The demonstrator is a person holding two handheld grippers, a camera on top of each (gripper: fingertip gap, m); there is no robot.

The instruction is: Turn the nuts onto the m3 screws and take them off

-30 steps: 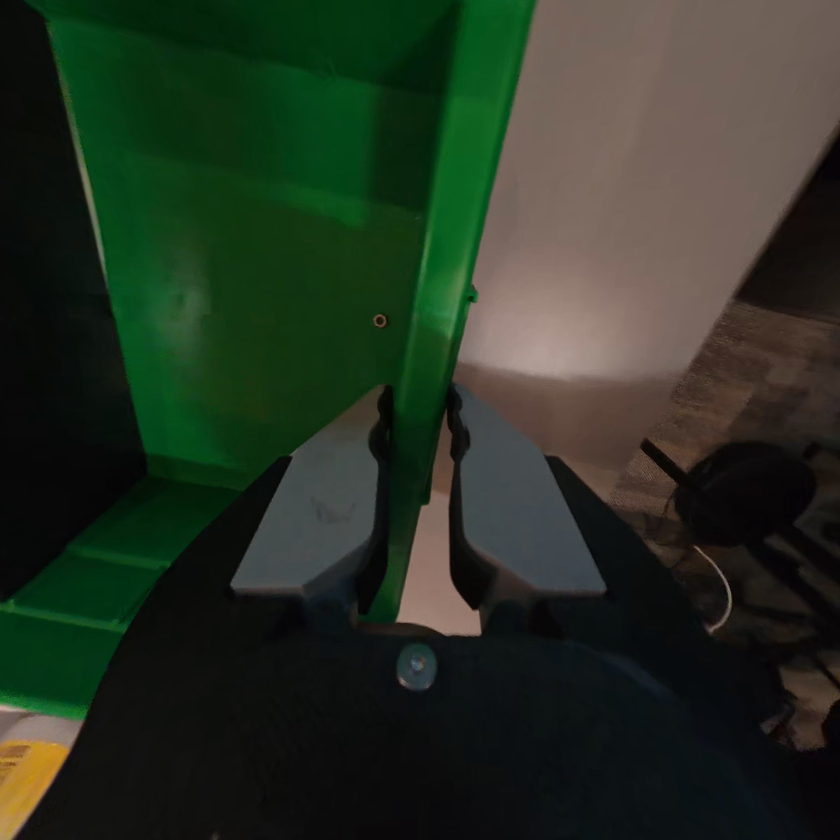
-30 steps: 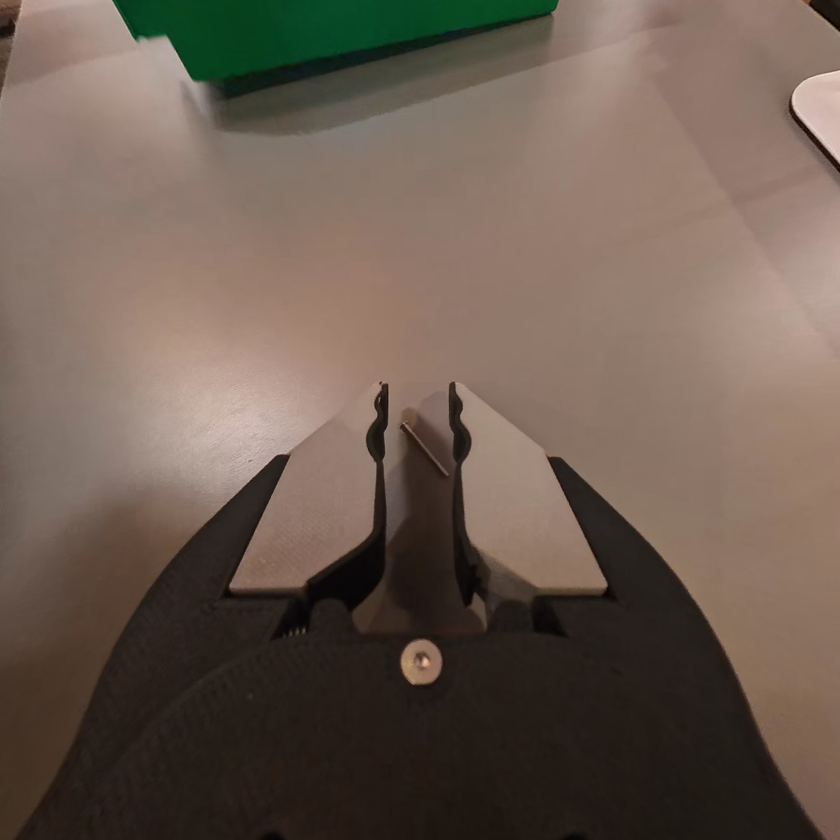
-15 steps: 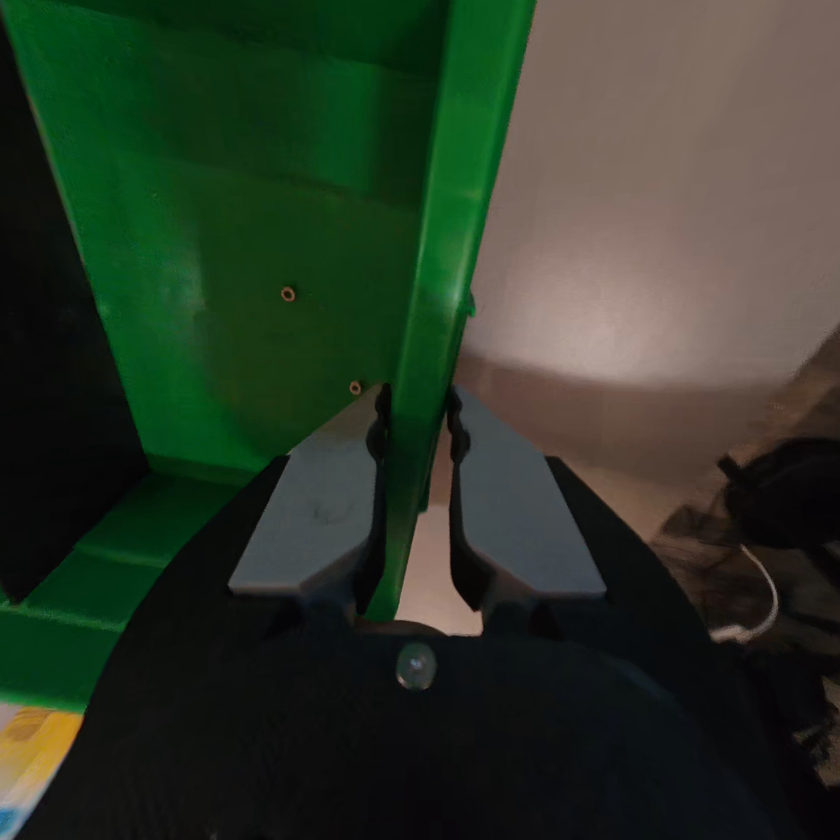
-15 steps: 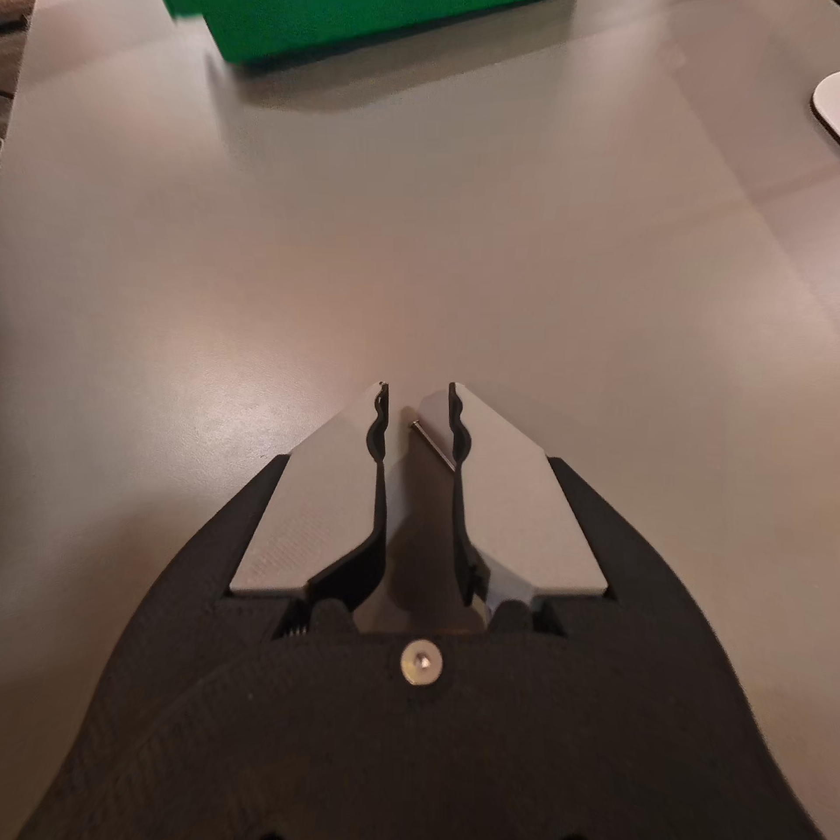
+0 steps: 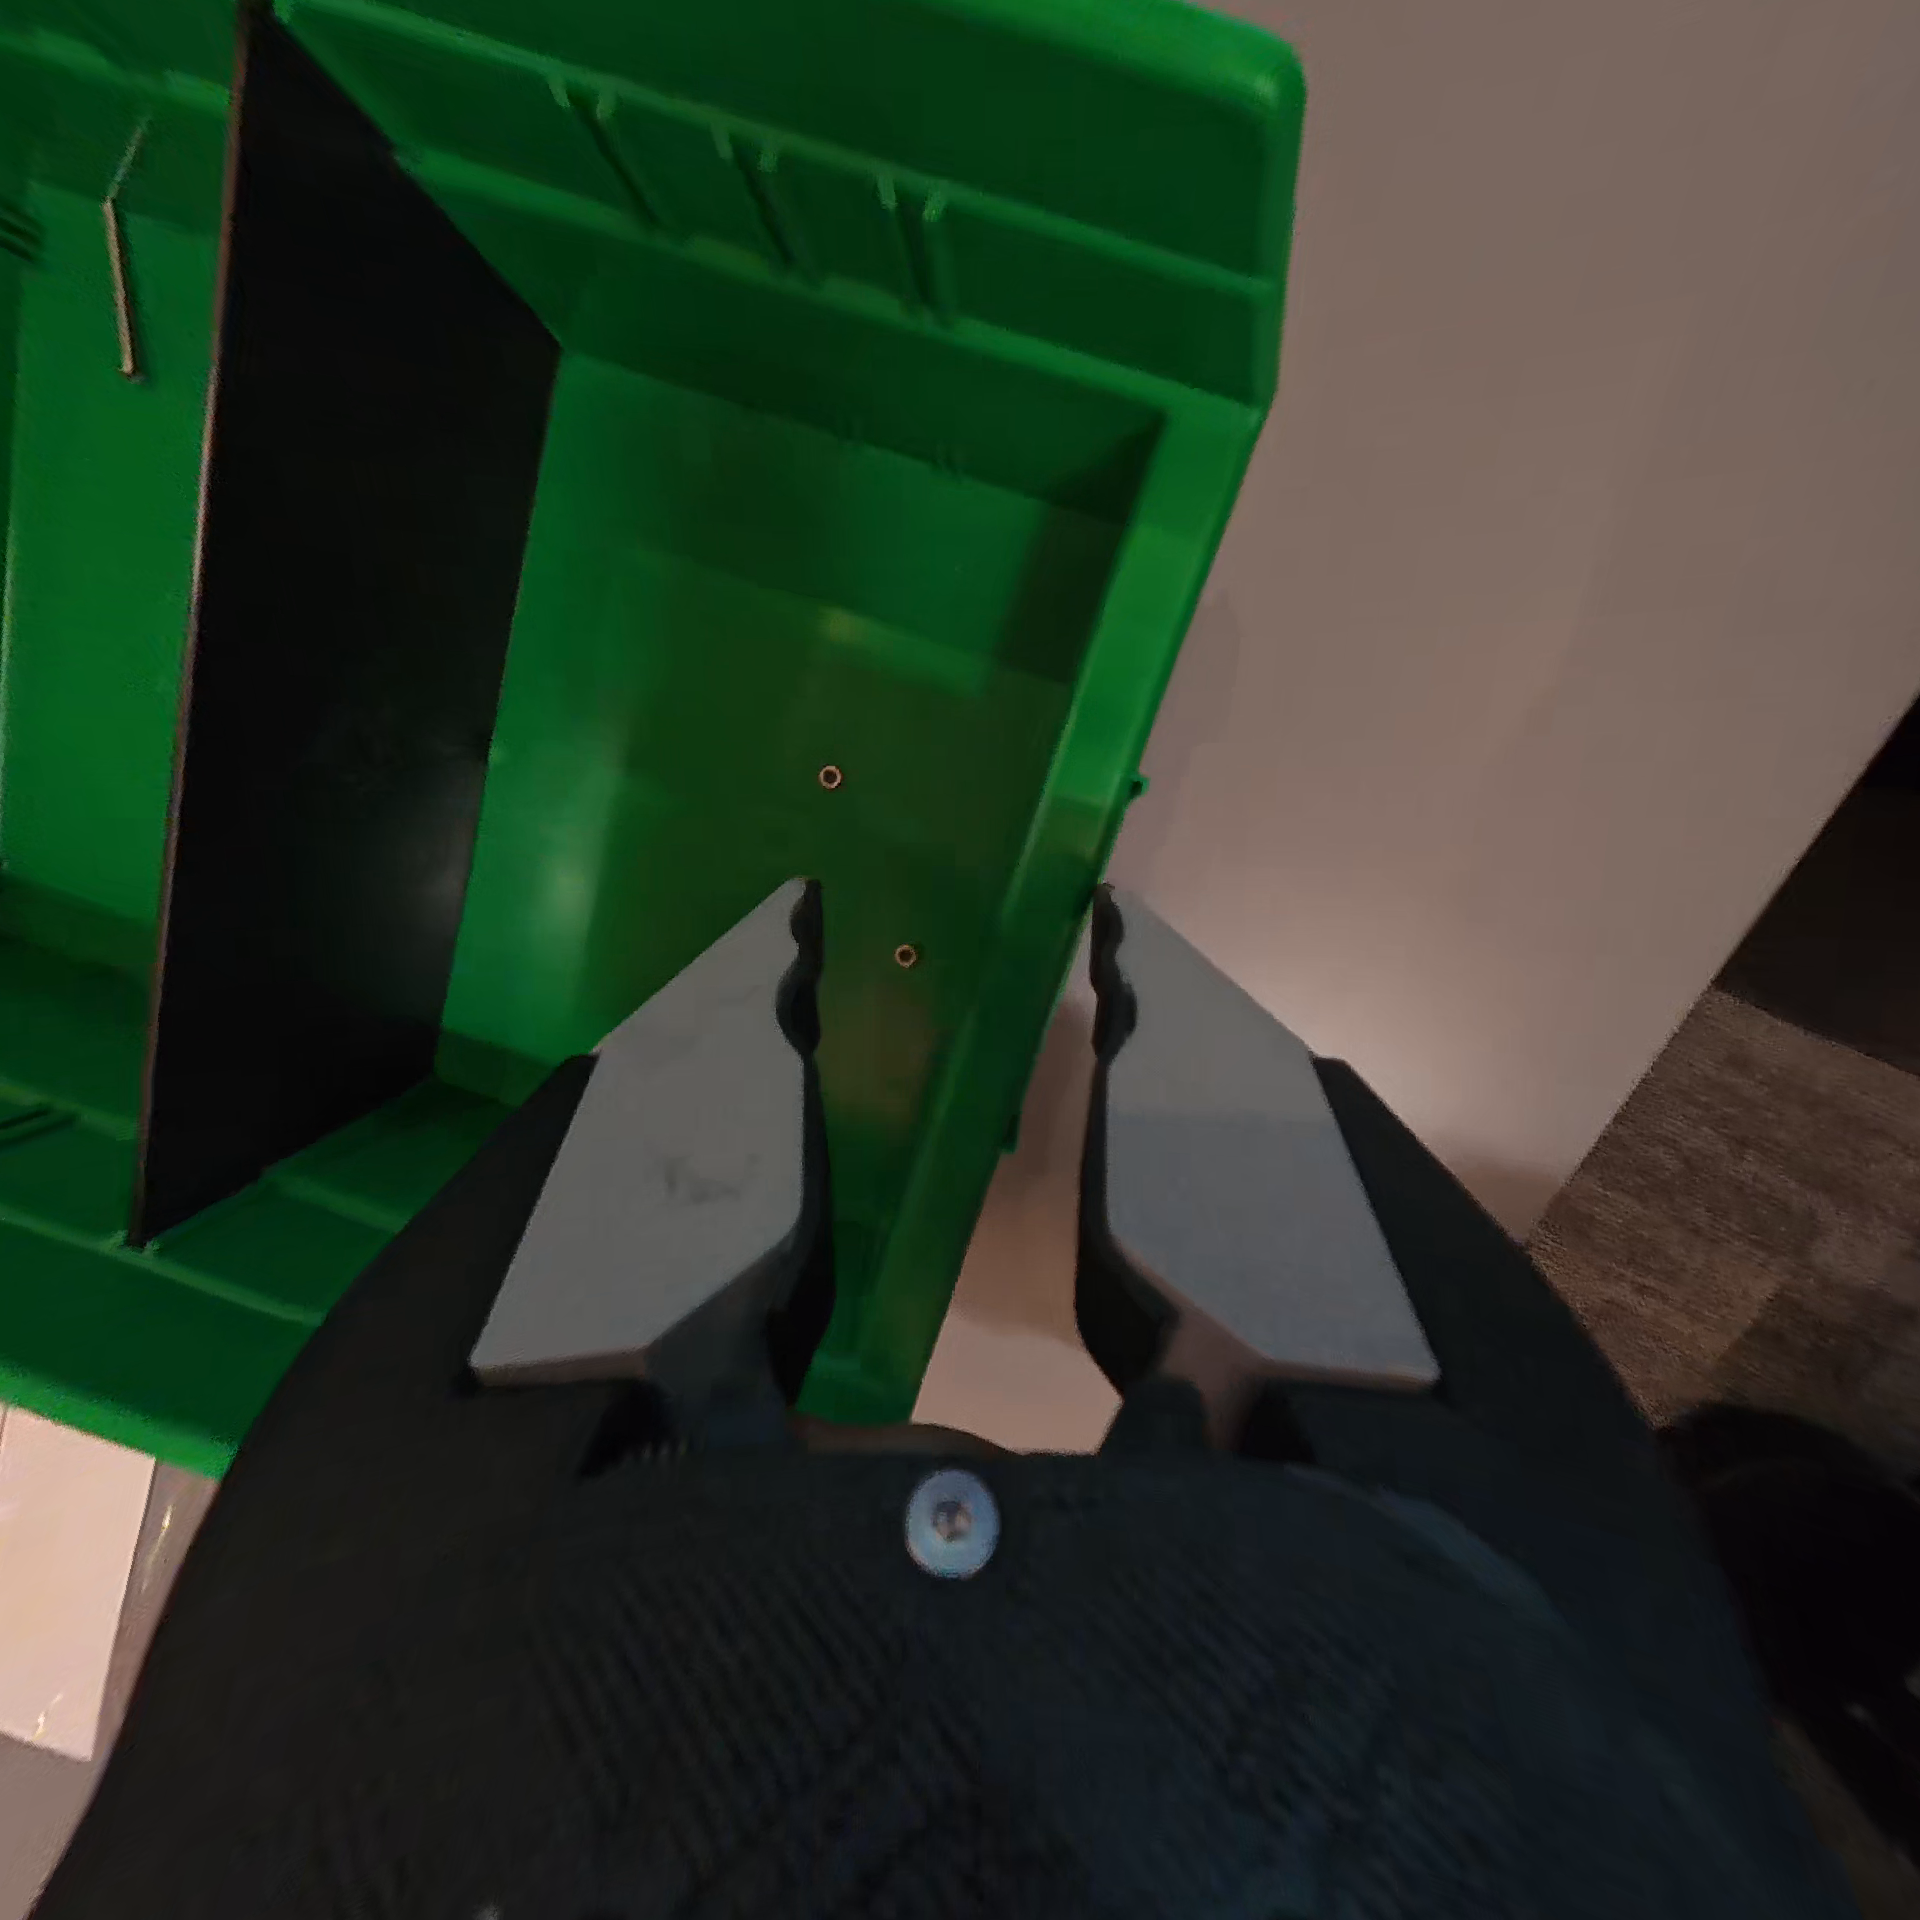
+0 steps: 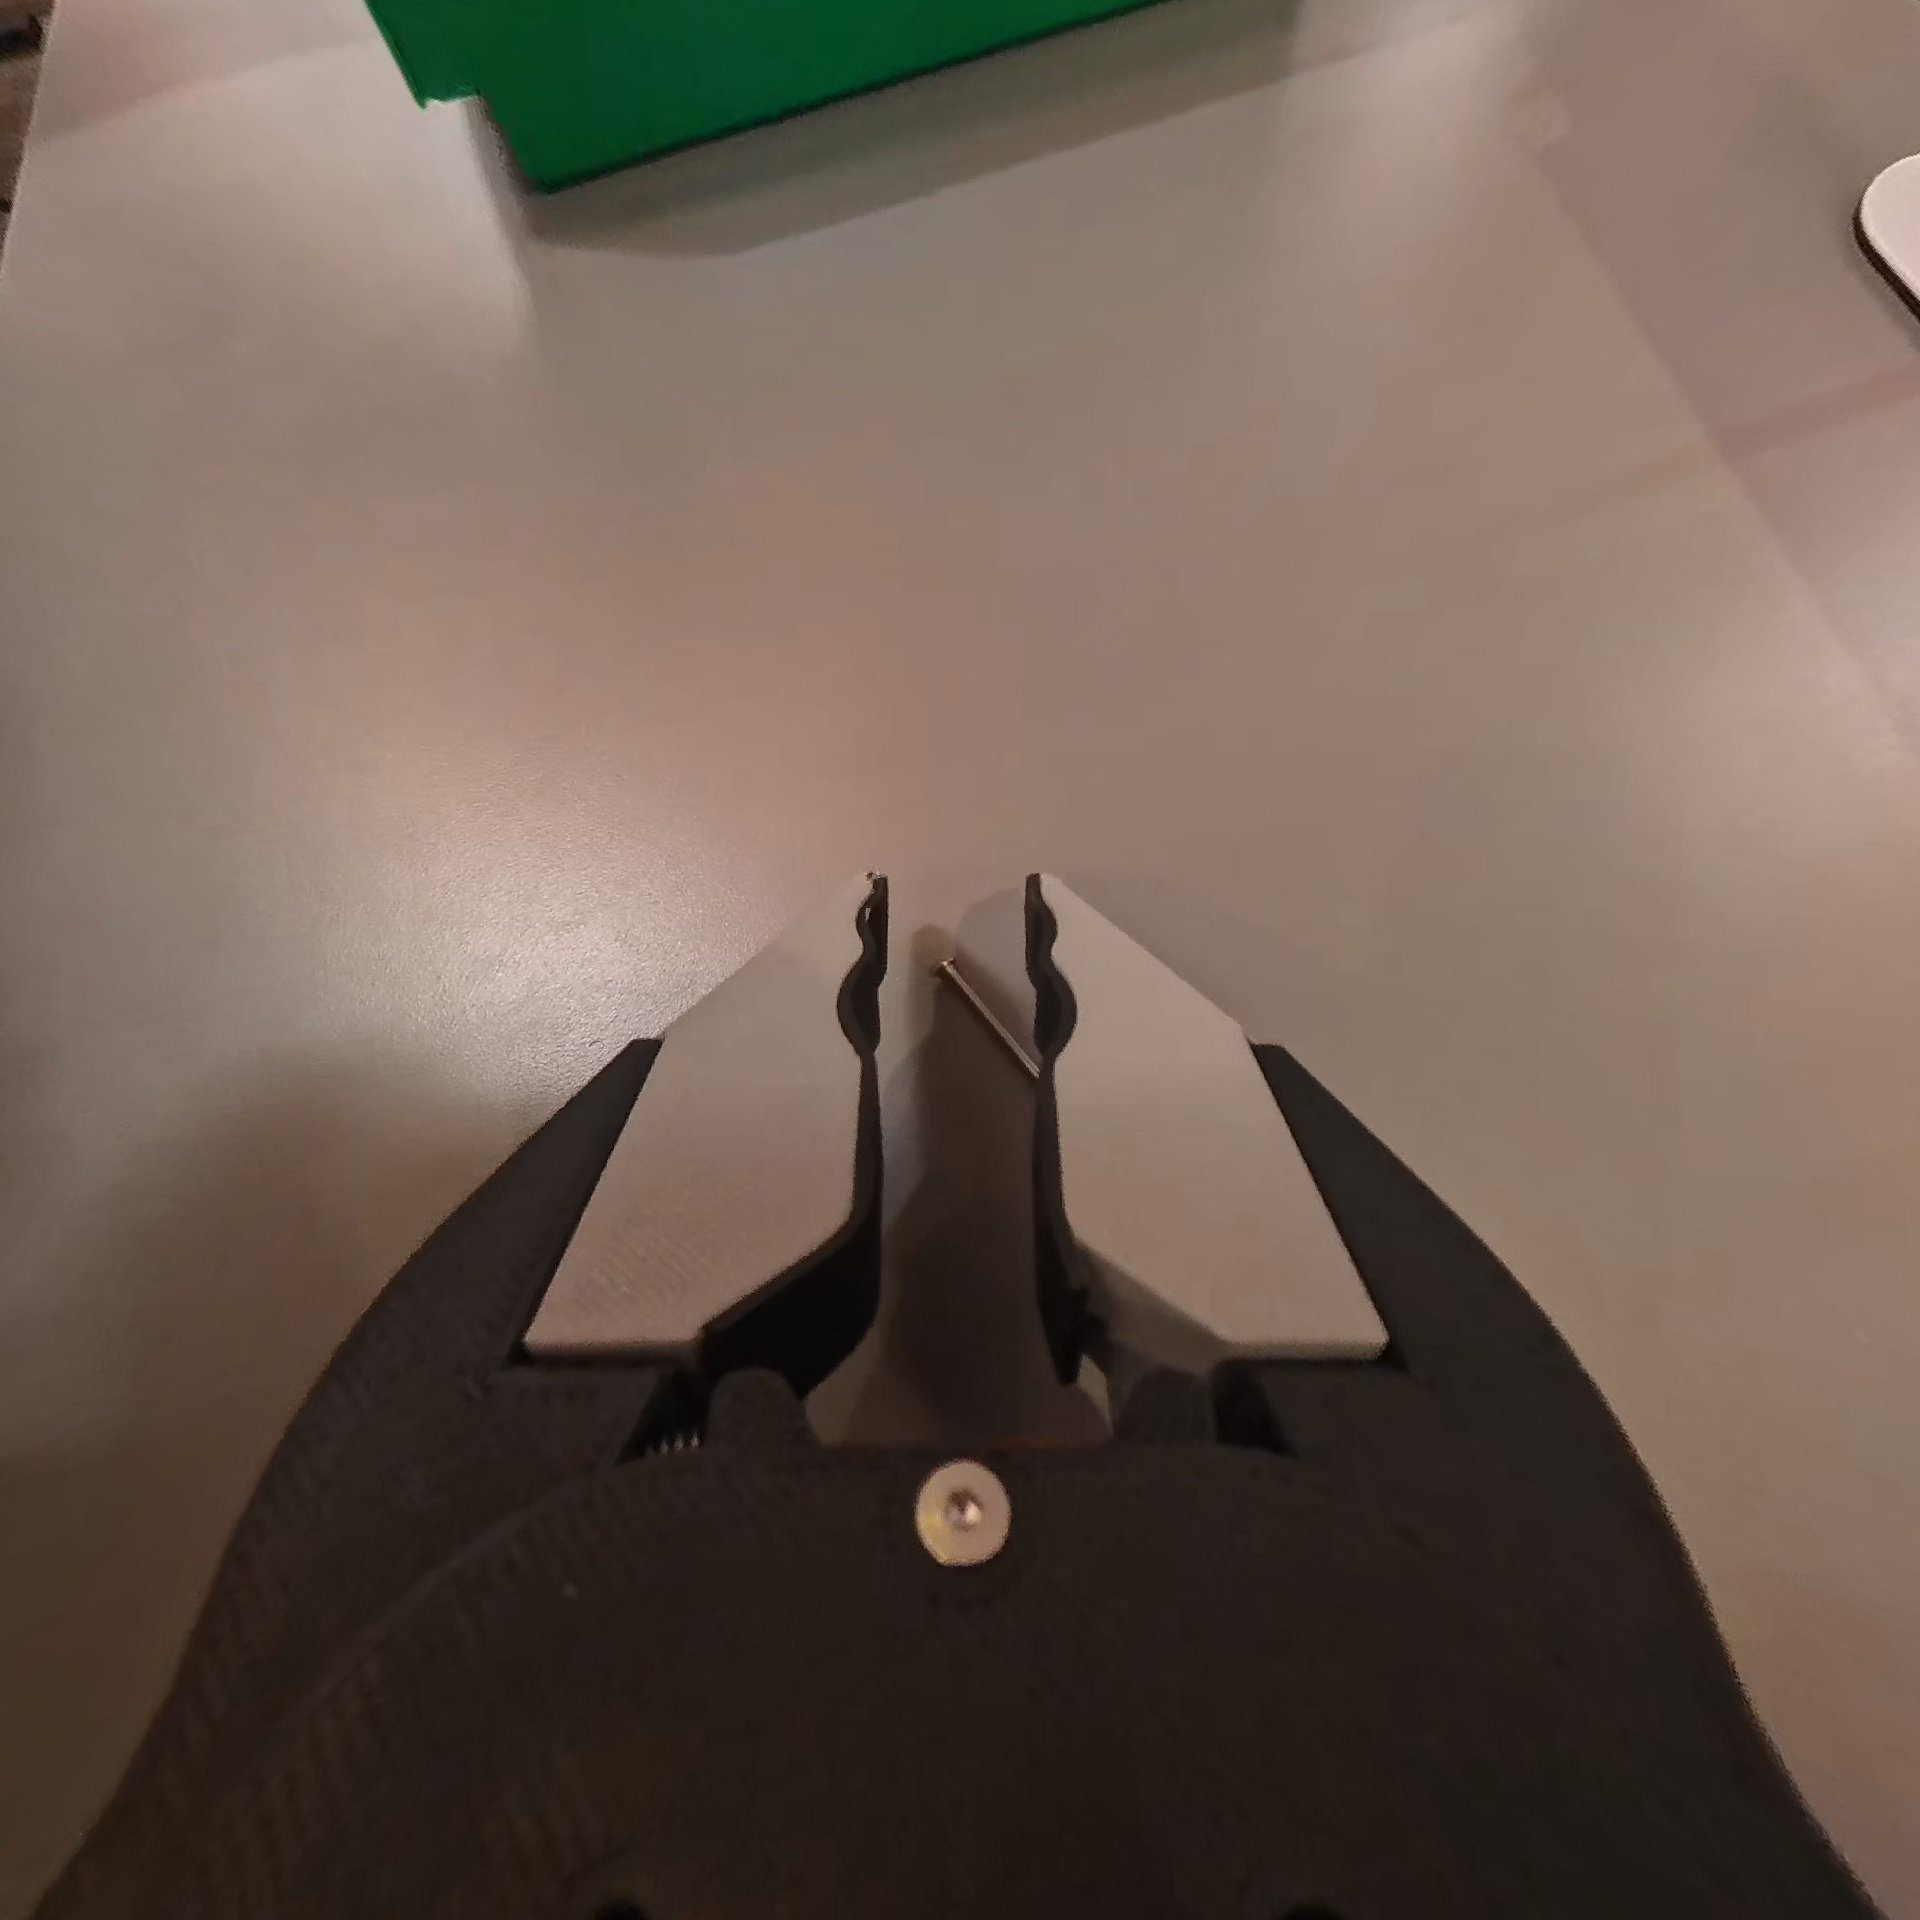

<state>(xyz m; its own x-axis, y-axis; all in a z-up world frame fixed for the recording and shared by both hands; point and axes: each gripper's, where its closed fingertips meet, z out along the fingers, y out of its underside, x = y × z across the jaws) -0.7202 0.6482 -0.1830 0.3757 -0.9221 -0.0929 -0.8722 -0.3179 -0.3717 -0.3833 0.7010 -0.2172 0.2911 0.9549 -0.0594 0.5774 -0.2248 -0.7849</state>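
Where the left gripper (image 5: 951,904) pinched the right wall of the green bin (image 5: 1091,852) half a second ago, its jaws now stand spread, the wall passing loose between them, one finger inside the bin and one outside, and more of the bin shows, with its far rim and the black divider (image 5: 343,665) to the left. The right gripper (image 6: 954,894) is much as before, jaws parted a little and low over the grey table (image 6: 935,520), though the green bin (image 6: 727,83) at the top of that view has shifted to the right. The table is plain and smooth with a soft warm glare; past its edge in the left wrist view lies grey carpet (image 5: 1714,1195). A pale rounded object (image 6: 1896,234) shows at the right edge of the right wrist view. The screw (image 6: 985,1003), thin and silvery, lies slantwise on the table between the right gripper's fingers, head toward the tips. Two tiny brass-coloured nuts (image 5: 829,776) lie apart on the bin floor, one just ahead of the left gripper's tips, the other between its fingers
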